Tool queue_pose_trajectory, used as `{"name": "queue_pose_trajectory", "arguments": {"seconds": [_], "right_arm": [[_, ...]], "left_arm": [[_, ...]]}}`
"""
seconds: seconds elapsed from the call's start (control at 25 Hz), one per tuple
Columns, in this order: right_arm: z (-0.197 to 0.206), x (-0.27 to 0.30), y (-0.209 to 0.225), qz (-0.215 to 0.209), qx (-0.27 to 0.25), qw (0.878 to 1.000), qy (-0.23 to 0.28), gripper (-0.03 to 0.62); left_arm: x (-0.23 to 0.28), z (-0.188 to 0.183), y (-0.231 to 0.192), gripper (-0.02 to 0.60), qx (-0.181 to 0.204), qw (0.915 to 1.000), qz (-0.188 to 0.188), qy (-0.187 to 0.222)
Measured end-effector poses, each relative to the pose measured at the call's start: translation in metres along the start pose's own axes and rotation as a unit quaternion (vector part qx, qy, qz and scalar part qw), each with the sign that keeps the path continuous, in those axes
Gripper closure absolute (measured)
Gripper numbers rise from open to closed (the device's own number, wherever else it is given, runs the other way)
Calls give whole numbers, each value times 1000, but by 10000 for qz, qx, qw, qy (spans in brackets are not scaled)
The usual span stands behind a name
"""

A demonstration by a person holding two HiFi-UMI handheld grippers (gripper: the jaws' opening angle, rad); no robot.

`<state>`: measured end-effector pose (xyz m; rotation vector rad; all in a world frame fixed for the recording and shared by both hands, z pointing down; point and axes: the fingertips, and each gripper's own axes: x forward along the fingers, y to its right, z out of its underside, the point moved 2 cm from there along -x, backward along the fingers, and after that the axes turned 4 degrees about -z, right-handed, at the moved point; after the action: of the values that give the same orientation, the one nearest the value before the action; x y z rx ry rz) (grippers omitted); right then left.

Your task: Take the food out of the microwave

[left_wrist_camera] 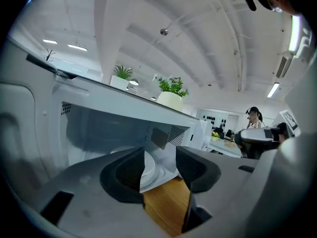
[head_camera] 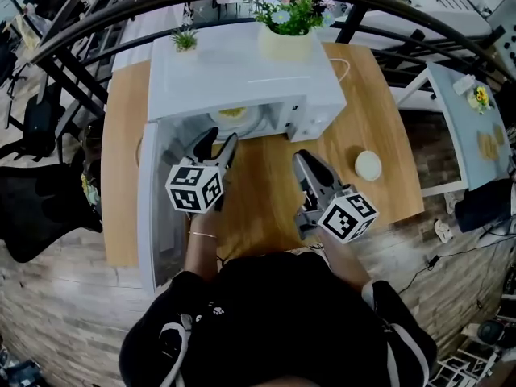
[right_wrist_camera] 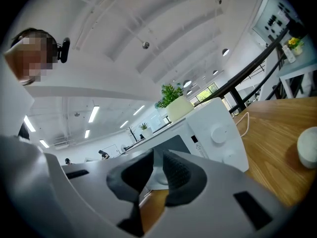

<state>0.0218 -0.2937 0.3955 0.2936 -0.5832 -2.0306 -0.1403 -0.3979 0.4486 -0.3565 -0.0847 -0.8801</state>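
A white microwave (head_camera: 242, 71) stands on the wooden table (head_camera: 266, 208) with its door (head_camera: 153, 208) swung open to the left. Inside it sits a white plate (head_camera: 234, 118) with yellow food. My left gripper (head_camera: 222, 135) hovers just in front of the cavity mouth, open and empty. In the left gripper view the plate (left_wrist_camera: 151, 175) shows between the spread jaws of the left gripper (left_wrist_camera: 159, 155). My right gripper (head_camera: 300, 158) hangs over the table, right of the opening. In its own view the right gripper (right_wrist_camera: 158, 155) shows only a narrow slit, with nothing held, and points at the microwave (right_wrist_camera: 218, 133).
A potted plant (head_camera: 286, 39) and a smaller plant (head_camera: 185, 40) stand on top of the microwave. A small white round object (head_camera: 368, 165) lies on the table to the right. A dark railing arcs behind the table. The open door juts past the table's near left edge.
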Motion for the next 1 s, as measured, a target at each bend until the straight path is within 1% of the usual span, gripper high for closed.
{"name": "queue_pose_trajectory", "arguments": {"seconds": [0.12, 0.2, 0.4, 0.56, 0.68, 0.76, 0.92, 1.0], "right_arm": [[2, 7, 8, 146, 34, 9999, -82, 529], [4, 14, 10, 172, -4, 9998, -143, 508], [8, 36, 20, 76, 84, 9997, -237, 503], [23, 60, 27, 58, 198, 9986, -489, 479], [30, 85, 37, 51, 186, 9980, -609, 468], [37, 101, 44, 142, 166, 9976, -659, 465], [54, 131, 53, 349, 144, 9955, -870, 420], [62, 143, 58, 461, 201, 9943, -945, 411]], "left_arm": [[4, 2, -8, 395, 7, 10000, -46, -83], [6, 4, -17, 393, -25, 9999, -118, -88], [15, 8, -26, 380, -86, 9995, -257, -159], [18, 19, -35, 377, -145, 9985, -372, -387], [23, 22, -46, 375, -195, 9977, -474, -442], [28, 27, -53, 371, -259, 9970, -523, -506], [38, 38, -61, 370, -390, 9954, -601, -642], [43, 42, -64, 368, -451, 9945, -621, -714]]}}
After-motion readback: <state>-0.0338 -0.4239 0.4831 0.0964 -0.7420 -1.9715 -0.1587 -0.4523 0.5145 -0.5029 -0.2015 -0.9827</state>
